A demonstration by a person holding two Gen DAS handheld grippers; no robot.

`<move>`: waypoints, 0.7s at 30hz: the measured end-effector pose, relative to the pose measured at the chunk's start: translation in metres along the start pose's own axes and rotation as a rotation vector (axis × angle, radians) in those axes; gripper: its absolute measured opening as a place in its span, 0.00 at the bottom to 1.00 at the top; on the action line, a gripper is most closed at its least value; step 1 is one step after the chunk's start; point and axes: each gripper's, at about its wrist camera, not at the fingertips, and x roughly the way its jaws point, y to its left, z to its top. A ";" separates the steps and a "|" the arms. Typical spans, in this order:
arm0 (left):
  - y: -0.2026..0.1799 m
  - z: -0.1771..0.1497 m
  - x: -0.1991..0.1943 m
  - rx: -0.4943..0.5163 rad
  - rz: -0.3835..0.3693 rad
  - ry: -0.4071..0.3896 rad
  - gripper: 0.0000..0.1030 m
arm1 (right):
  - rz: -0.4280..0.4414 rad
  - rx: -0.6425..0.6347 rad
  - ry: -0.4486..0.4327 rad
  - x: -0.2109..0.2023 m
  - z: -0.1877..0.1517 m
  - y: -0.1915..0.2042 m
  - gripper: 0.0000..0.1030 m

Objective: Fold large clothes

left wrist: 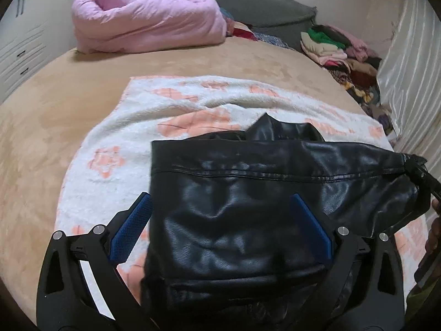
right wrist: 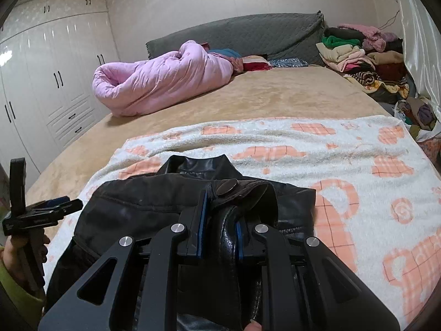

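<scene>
Black leather jacket lying on white towel with orange print, near edge of bed closest to the cameras. Towel spread over tan bed cover.

Left gripper: released, blue pads wide apart, hovering over the jacket's left portion; left pad above towel just off the jacket's left edge, right pad over the leather. No fabric pinched.

Right gripper: clenched on a thick fold of the jacket near a snap-button tab; leather bunched between blue pads. In left wrist view, jacket's right end drawn up and gathered toward the frame's right edge where that gripper holds it.

Jacket edges: stitched seam running across in left wrist view; collar point sticking out at far side; left side edge straight, well inside the towel's left border.

Open room: bare towel beyond the collar and to the right in right wrist view; wide bare stretch of tan cover farther back and to the left. Pink quilt rolled at far left of bed, well apart. Pile of folded clothes at far right corner against grey headboard. White wardrobe along left wall; pale curtain along the bed's right edge.
</scene>
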 end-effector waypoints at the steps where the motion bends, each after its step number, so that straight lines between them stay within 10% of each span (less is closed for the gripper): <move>1: -0.002 0.000 0.002 0.007 0.003 0.004 0.91 | -0.007 -0.002 0.006 0.001 -0.002 0.000 0.15; 13: -0.016 -0.004 0.018 0.062 0.010 0.031 0.89 | -0.037 -0.007 0.063 0.018 -0.014 -0.005 0.16; 21: -0.012 -0.011 0.042 0.043 -0.040 0.106 0.46 | -0.053 0.008 0.099 0.025 -0.020 -0.010 0.22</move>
